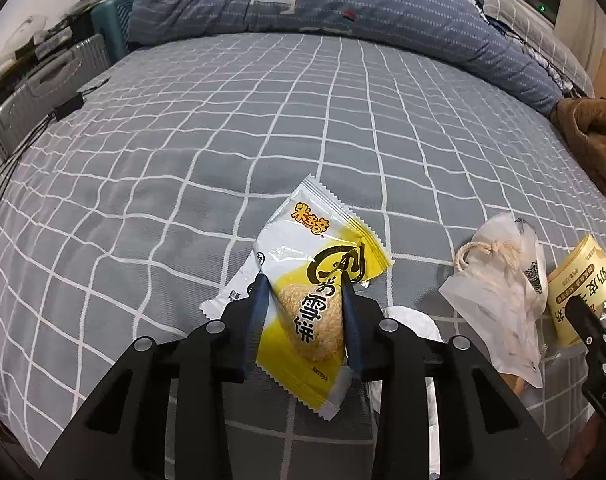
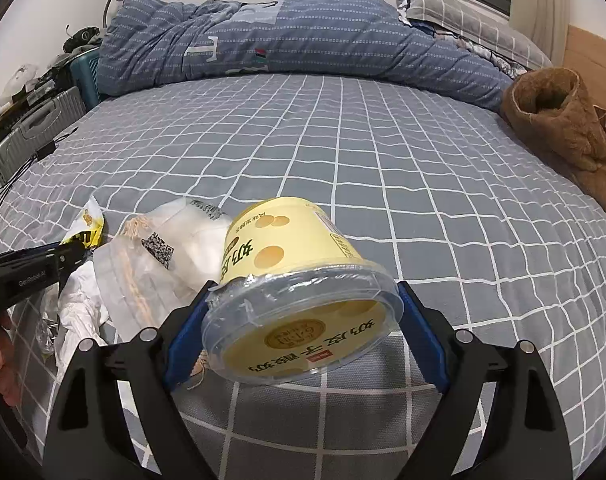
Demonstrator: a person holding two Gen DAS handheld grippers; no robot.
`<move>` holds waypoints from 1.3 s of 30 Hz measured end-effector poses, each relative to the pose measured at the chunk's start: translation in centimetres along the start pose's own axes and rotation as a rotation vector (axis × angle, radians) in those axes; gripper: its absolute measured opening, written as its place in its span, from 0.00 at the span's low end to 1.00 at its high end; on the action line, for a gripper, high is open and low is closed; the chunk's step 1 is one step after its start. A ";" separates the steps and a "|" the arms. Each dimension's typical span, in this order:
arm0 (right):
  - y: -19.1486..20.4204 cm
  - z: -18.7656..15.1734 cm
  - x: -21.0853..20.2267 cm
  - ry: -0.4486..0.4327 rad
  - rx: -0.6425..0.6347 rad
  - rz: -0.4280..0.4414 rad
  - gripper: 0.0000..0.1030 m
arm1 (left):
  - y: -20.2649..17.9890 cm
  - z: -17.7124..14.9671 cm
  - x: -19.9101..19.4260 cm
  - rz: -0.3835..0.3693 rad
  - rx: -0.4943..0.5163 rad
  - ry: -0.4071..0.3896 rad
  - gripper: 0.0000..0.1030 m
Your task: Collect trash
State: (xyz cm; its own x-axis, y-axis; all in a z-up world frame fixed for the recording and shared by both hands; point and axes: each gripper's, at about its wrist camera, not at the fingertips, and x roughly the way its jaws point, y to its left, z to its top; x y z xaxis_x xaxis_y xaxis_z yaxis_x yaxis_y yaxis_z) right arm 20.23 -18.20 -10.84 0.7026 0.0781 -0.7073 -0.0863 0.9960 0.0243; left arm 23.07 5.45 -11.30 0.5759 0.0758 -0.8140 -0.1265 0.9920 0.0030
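- Near the bed's [image 1: 343, 128] front edge, the left gripper [image 1: 305, 276] is clamped on a yellow snack wrapper [image 1: 303, 264], lifting it as trash.
- Just beside, the right gripper [image 2: 303, 300] squeezes a yellow lidded cup [image 2: 299, 280], tipped sideways.
- A clear bag [image 2: 151, 280] lies between them, uncollected.
- The quilt [image 2: 287, 36] is heaped along the far edge.

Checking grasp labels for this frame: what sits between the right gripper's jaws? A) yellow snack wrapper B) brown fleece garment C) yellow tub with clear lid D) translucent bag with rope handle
C: in the right wrist view the yellow tub lies on its side between the blue fingers of the right gripper; the snack wrapper sits in the left gripper.
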 end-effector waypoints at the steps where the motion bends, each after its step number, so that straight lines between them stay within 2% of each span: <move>1: 0.0 0.1 -0.2 -0.006 0.003 -0.001 0.80 | 0.0 0.0 -0.2 0.000 0.001 -0.005 0.33; 12: -0.4 0.8 -2.4 -0.043 0.022 -0.015 0.81 | -0.7 0.0 -2.4 -0.007 0.024 -0.043 0.33; 22: -0.2 0.6 -6.8 -0.103 0.032 -0.014 0.81 | -0.8 -1.2 -6.5 -0.045 0.033 -0.098 0.33; 39: 1.2 -4.1 -13.2 -0.113 0.028 -0.005 0.81 | -0.3 -7.7 -12.1 -0.080 0.060 -0.129 0.32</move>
State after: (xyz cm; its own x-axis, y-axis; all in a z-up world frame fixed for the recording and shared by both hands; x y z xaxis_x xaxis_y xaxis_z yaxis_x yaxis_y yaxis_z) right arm 7.99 -18.18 -4.39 0.7782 0.0758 -0.6234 -0.0638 0.9971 0.0416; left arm 9.88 3.43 -5.92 0.6819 0.0046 -0.7314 -0.0298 0.9993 -0.0215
